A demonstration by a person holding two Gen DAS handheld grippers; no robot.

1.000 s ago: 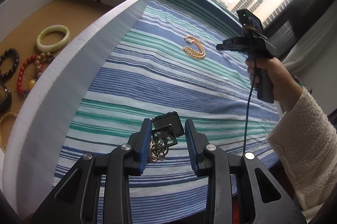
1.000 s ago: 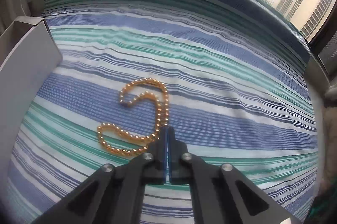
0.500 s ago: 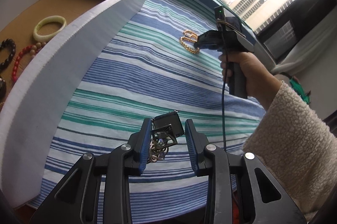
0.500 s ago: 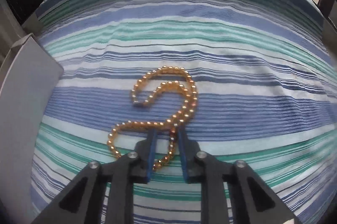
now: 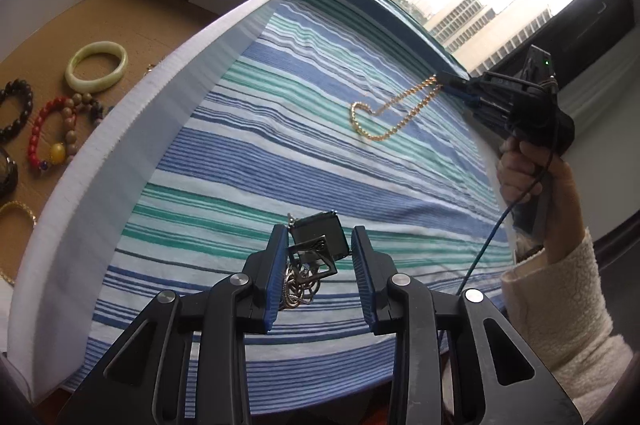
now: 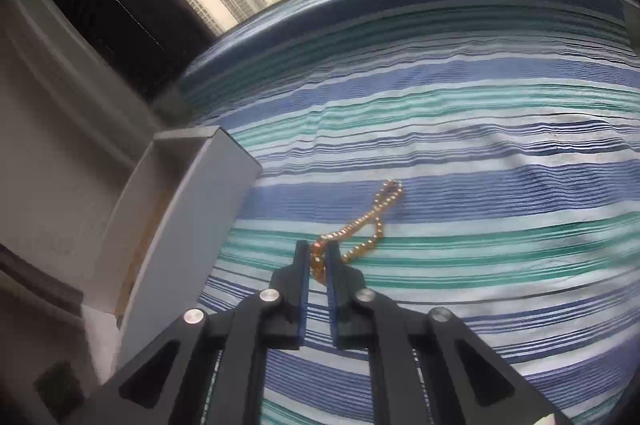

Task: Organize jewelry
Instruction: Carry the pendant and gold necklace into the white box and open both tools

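Note:
A dark square pendant with a silver chain bunched under it sits between my left gripper's blue pads, which are shut on it just above the striped cloth. My right gripper is shut on one end of a gold bead chain. The rest of the chain trails onto the cloth beyond the fingers. In the left wrist view the right gripper is at the far right, and the gold chain is pulled out long from its tips.
A white box with a cardboard floor stands on the left. It holds a pale green bangle, a red bead bracelet and a dark bead bracelet. A hand in a fleecy sleeve holds the right gripper. Windows lie beyond the table's far edge.
The right gripper opened around the gold chain, shut on it, then rose and swung right, drawing the chain out of its curl. The left gripper keeps the pendant and barely moved.

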